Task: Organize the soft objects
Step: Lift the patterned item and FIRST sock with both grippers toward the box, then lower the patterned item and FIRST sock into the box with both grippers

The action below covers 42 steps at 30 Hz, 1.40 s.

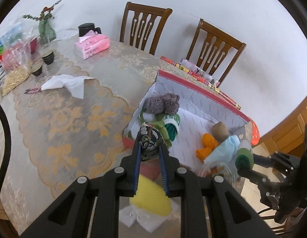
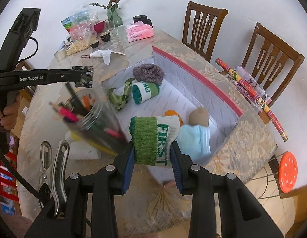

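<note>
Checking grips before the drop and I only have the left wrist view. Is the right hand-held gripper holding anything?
Observer: Yes. The right hand-held gripper is shut on a rolled green-and-white knit sock lettered FIRST.
Operator: Is its match in the box?
Observer: Looks so. A second rolled green-and-white sock with the same lettering lies inside the red-rimmed white cardboard box.
Operator: Any clutter near my side that I can't see?
Observer: A clear jar of coloured pencils sits on the table just outside the box's left wall. In the right wrist view it is right under the left hand-held gripper, which is clamped on a dark patterned fabric square.
</note>
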Tool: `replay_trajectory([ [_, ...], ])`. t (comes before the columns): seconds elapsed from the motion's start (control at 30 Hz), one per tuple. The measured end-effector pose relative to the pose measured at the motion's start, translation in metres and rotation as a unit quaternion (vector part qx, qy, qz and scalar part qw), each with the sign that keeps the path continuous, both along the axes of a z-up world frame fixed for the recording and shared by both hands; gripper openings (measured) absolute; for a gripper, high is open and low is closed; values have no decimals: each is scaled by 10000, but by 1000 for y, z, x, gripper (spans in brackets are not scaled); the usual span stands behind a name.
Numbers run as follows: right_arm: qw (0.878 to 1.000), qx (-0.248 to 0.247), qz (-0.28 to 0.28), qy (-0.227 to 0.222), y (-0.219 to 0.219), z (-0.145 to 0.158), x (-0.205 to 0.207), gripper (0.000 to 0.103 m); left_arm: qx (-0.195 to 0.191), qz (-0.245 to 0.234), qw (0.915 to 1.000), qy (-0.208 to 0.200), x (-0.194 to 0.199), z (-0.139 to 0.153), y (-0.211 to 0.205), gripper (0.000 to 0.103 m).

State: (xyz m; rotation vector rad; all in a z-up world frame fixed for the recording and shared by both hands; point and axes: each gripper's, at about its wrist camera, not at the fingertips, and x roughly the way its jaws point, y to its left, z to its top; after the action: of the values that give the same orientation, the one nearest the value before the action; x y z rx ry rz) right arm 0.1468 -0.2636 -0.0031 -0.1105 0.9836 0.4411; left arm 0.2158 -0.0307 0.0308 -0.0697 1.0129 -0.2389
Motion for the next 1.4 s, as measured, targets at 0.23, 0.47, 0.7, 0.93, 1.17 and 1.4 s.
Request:
replay_trajectory([
  [0.23, 10000, -2, -34, -12, 5, -8, 30, 35, -18, -186, 9997, 155, 31, -19, -11, 19],
  [0.47, 9999, 4, -135, 28, 8, -20, 55, 35, -92, -296, 9990, 316, 50, -40, -21, 19],
  [0.7, 9997, 10, -200, 150, 8, -36, 71, 35, -94, -357, 9981, 493, 64, -62, -27, 19],
  [0.93, 9993, -11, -251, 290, 7, -51, 80, 36, -123, -358, 9974, 607, 72, -73, -29, 19],
  [1.17, 9991, 24, -302, 308, 5, -53, 82, 36, -65, -407, 9974, 597, 72, -74, -32, 19],
  [1.4, 9989, -14, -434, 199, 2, -48, 80, 45, 40, -447, 9979, 471, 69, -62, -35, 25],
])
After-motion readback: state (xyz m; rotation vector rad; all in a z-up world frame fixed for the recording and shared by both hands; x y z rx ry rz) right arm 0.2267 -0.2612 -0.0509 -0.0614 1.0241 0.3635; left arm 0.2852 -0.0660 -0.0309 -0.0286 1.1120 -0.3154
